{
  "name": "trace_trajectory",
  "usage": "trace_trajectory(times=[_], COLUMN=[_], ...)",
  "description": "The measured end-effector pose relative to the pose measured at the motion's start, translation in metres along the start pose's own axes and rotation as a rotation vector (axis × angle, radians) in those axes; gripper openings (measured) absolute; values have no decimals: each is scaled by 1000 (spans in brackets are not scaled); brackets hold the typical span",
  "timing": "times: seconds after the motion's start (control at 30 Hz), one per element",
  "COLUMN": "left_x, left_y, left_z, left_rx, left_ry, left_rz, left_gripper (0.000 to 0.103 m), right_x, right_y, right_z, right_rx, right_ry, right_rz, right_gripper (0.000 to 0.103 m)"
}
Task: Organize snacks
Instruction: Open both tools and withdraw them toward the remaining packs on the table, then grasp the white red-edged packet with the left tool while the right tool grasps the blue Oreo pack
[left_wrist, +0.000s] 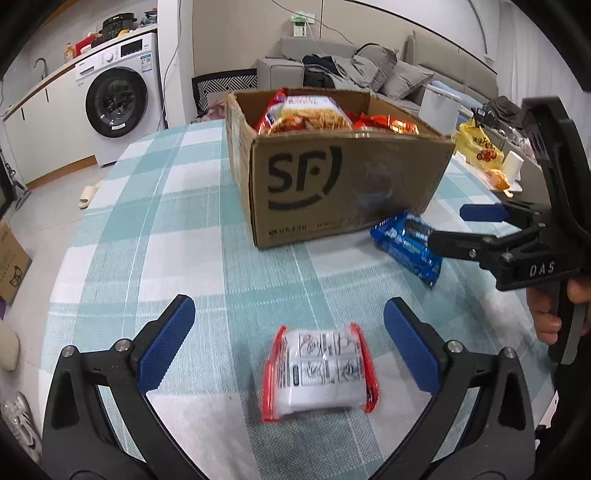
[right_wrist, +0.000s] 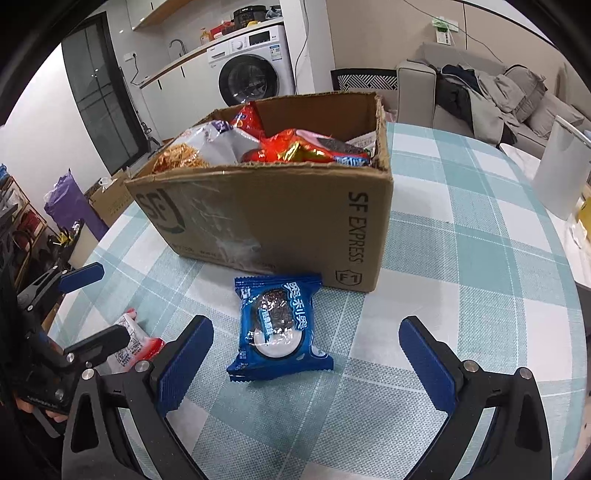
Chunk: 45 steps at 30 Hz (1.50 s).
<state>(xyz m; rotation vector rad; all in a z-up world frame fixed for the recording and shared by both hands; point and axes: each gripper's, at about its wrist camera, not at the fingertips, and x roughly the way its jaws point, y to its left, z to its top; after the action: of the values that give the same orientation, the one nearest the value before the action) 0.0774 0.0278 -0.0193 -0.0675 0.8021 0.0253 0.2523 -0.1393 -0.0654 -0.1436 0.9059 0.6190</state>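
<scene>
The print on the red-and-white packet (left_wrist: 319, 371) is blurred in the left wrist view and cannot be read; in the right wrist view it is half covered by the left hand-held gripper (right_wrist: 98, 304). The lower faces of the cardboard box (left_wrist: 332, 184) are smeared and hard to make out, and what lies deep inside it is hidden under the snack bags (right_wrist: 258, 144) piled on top.

Left hand-held gripper (left_wrist: 290, 345): jaws wide apart, holding nothing, one on each side of the red-and-white packet, not touching it. The packet lies flat on the checked worktop (left_wrist: 166, 229).

Right hand-held gripper (right_wrist: 306, 365): jaws wide apart, empty. The blue biscuit packet (right_wrist: 279, 326) lies flat on the worktop between them, just in front of the box's near corner, touching neither jaw.

A hand (left_wrist: 554, 310) grips the right tool's handle, partly cut off at the frame edge. Beyond the worktop stand a washing machine (left_wrist: 118, 96) and a sofa (left_wrist: 369, 66) heaped with clothes; a yellow bag (left_wrist: 478, 147) and a white container (left_wrist: 439, 107) sit behind the box.
</scene>
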Motion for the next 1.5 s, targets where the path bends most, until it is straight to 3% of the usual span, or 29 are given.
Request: trace_trajectory(times=[0.57, 0.7, 0.93, 1.0, 1.2, 1.33, 1.5], left_x=[13, 18, 21, 22, 22, 23, 21], left_y=[-9, -9, -6, -5, -5, -8, -11], left_z=[-11, -14, -22, -23, -23, -25, -26], left_rx=[39, 38, 35, 37, 47, 64, 90], left_ry=[79, 107, 127, 131, 137, 147, 130], left_rz=[-15, -20, -20, -21, -39, -61, -56], left_gripper=[102, 102, 102, 102, 101, 90, 65], right_x=[21, 22, 22, 22, 23, 24, 24], right_y=[15, 19, 20, 22, 27, 30, 30], right_z=[-8, -9, -9, -10, -12, -13, -13], right_rx=[-40, -50, -51, -58, -72, -83, -82], right_ry=[40, 38, 34, 30, 33, 37, 34], right_rz=[5, 19, 40, 47, 51, 47, 59], right_gripper=[100, 86, 80, 69, 58, 54, 48])
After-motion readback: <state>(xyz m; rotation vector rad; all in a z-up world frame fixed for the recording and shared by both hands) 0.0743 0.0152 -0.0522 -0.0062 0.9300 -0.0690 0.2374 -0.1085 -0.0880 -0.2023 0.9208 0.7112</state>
